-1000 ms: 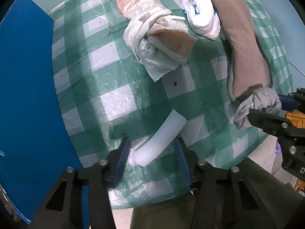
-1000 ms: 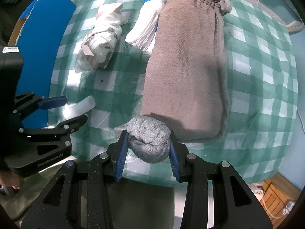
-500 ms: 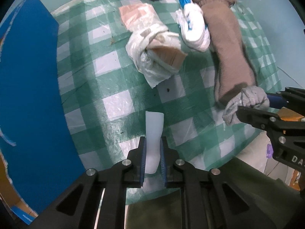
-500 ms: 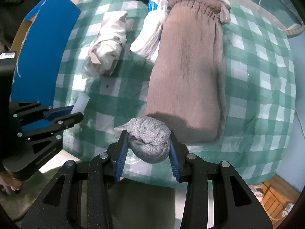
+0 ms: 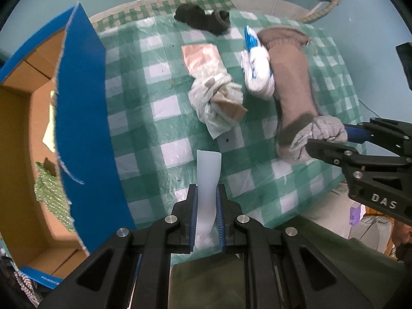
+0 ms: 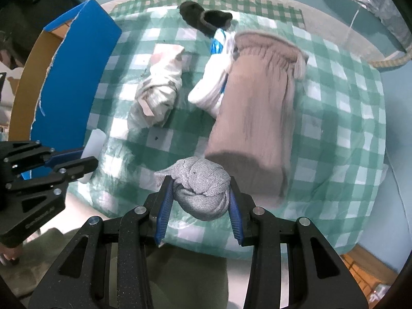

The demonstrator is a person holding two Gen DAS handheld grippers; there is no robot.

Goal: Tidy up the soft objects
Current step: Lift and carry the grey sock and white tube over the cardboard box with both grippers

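Early days: my left gripper is clamped on the foam strip, my right gripper is squeezing the grey sock ball, both lifted near the table edge. The box sits to my left. Towel, two bags and the dark sock are left on the cloth.

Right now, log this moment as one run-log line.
left gripper: shut on white foam piece | right gripper: shut on grey sock ball | blue box: open, left of table
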